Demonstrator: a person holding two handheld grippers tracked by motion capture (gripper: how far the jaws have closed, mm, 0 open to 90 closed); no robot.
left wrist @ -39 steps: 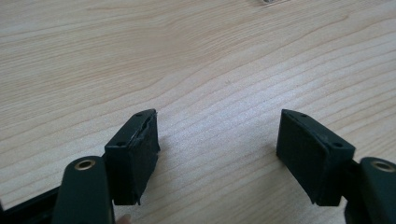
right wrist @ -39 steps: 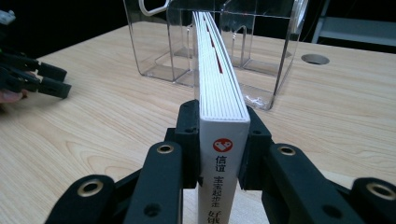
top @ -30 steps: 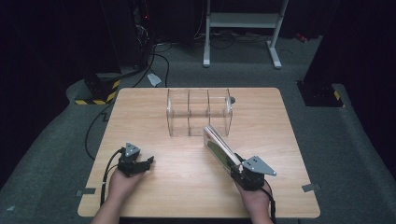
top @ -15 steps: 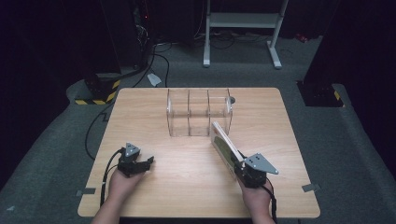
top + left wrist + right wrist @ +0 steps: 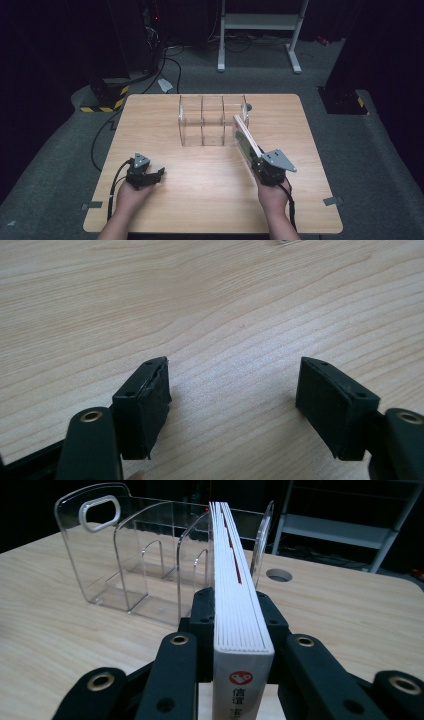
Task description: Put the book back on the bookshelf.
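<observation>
Nearest the person, the left gripper [image 5: 156, 175] rests low on the worktop [image 5: 165, 145], jaws standing apart with only bare wood grain between them. On the other side, the right gripper [image 5: 239, 615] is clamped on a book [image 5: 235, 590]: a thick white block of pages, red marks along its top edge, a red logo and dark characters on the near end. It stands on edge, its far end at the clear plastic divider rack [image 5: 212, 120] beyond.
</observation>
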